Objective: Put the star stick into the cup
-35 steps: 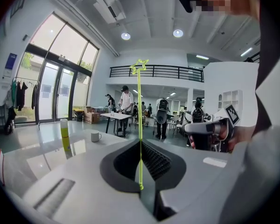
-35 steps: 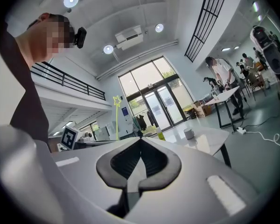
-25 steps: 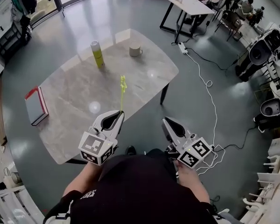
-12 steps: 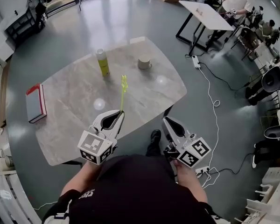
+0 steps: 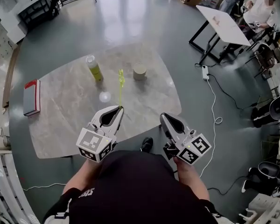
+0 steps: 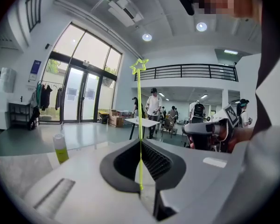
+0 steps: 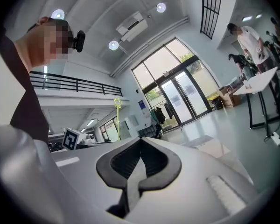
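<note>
Pickup looks done, since the left gripper (image 5: 118,110) has its fingers clamped on the foot of the star stick (image 5: 120,85), upright above the near edge of the desk (image 5: 60,125) — but the cup (image 5: 139,71), toward the far edge, is well apart — and the right gripper (image 5: 164,117) has its fingers closed, empty.

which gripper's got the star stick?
The left gripper: jaws shut on the star stick near its lower end. The right gripper is shut, empty.
</note>
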The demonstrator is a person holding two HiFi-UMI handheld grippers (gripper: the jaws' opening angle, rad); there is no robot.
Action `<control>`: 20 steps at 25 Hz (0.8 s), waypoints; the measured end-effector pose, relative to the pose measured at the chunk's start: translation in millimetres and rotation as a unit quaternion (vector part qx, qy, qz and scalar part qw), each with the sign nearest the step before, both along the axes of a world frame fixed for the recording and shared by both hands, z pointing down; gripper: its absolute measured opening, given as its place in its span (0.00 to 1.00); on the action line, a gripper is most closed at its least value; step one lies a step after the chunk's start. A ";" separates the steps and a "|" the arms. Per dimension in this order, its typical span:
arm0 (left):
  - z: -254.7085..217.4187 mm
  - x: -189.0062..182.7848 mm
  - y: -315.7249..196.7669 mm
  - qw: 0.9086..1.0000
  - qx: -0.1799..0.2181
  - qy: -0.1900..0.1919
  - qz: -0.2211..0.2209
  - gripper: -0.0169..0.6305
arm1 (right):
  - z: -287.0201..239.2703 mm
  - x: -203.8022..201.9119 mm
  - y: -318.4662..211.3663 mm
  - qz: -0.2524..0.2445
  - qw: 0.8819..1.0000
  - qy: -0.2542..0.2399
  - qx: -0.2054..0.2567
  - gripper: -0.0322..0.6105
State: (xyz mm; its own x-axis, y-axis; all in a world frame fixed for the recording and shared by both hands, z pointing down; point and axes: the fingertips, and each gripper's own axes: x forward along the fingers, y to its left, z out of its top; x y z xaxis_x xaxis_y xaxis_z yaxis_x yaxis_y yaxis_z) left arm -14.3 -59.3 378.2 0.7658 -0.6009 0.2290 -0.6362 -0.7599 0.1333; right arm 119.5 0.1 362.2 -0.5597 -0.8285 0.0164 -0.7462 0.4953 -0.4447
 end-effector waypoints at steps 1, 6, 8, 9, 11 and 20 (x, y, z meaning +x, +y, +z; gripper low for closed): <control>-0.7 8.4 -4.2 1.000 -0.001 -0.002 -0.006 0.04 | 0.5 7.3 -5.1 -0.010 1.000 -0.002 -0.001 0.07; -2.5 43.1 -17.3 1.000 -0.007 -0.007 -0.029 0.04 | -0.1 30.5 -20.3 -0.069 0.998 -0.013 0.004 0.07; -6.2 58.5 -21.0 0.999 -0.012 0.005 -0.037 0.04 | 3.9 40.9 -28.8 -0.086 0.996 -0.012 -0.002 0.08; -8.1 64.9 -22.8 0.999 -0.013 0.010 -0.039 0.04 | 5.4 44.2 -33.8 -0.093 0.996 -0.013 -0.004 0.08; -10.2 72.9 -25.9 0.999 -0.013 0.008 -0.041 0.04 | 5.0 44.1 -42.6 -0.108 0.994 -0.015 -0.004 0.10; -1.4 59.1 -40.0 0.999 -0.018 0.001 -0.043 0.04 | 8.3 5.4 -59.8 -0.150 0.988 -0.025 -0.010 0.14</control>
